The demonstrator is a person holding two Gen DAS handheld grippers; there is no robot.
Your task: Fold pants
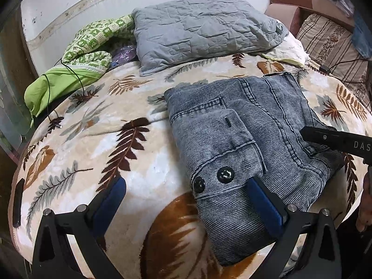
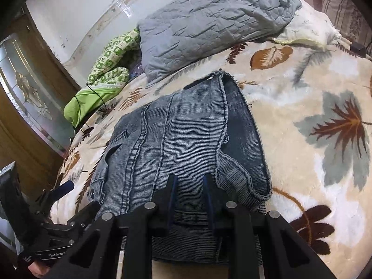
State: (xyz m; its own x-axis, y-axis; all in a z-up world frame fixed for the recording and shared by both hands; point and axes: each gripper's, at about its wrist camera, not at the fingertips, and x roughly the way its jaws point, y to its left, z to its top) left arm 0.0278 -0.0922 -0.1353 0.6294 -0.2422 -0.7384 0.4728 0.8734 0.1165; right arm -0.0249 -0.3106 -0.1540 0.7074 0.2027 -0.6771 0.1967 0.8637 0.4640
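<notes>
Left wrist view, left gripper [image 1: 186,200] spread wide over folded pants [image 1: 244,144], right gripper [image 2: 190,186] half-open above them

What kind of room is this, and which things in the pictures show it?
Most likely a bedroom. The jeans lie on a leaf-patterned blanket spread over a bed, a grey quilted pillow lies at the wall end, and green bedding is bunched beside it.
</notes>
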